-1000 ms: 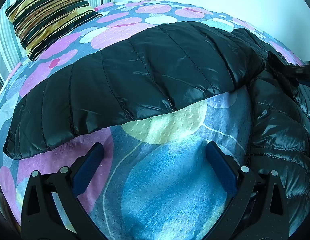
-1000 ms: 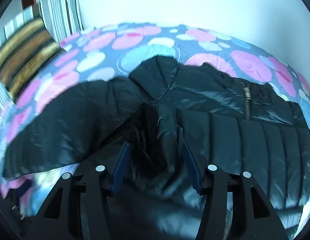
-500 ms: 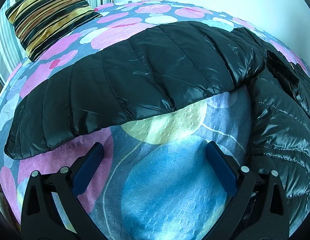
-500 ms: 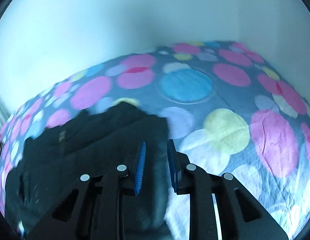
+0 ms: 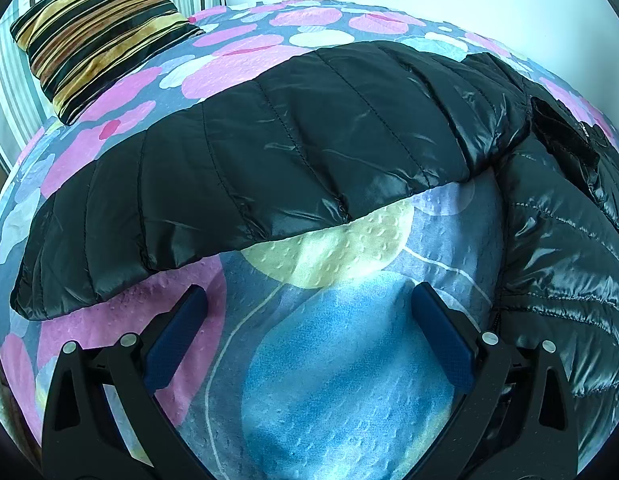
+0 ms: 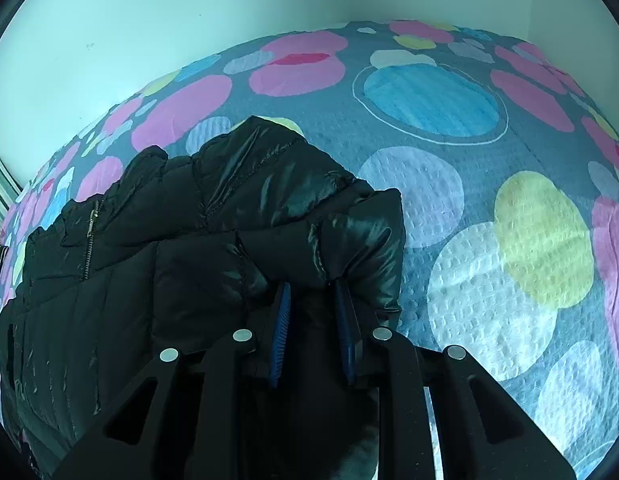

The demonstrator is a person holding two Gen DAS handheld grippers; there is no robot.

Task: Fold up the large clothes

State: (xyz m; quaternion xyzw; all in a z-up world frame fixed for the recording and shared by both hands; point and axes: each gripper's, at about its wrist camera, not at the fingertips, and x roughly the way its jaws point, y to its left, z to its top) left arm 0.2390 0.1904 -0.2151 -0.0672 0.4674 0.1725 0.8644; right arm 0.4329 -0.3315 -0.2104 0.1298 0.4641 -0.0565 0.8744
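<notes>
1. My black puffer jacket [image 5: 293, 152] lies spread on the dotted bedspread [image 5: 333, 360], 1 sleeve [image 5: 157, 220] stretched out unfolded; most folding remains.
2. My right gripper [image 6: 312, 300] pinches a jacket fold [image 6: 349, 240]; my left gripper [image 5: 309, 332] hangs wide, empty.
3. Since 1 second ago, my right swung across and narrowed; my left stayed put.

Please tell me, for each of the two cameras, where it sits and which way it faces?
Left wrist: on the left gripper, tilted down at the bedspread; jaws open, jacket sleeve beyond.
Right wrist: on the right gripper, tilted down; jaws pinch a fold of the black puffer jacket.
Shared: the jacket, bedspread and white wall.
</notes>
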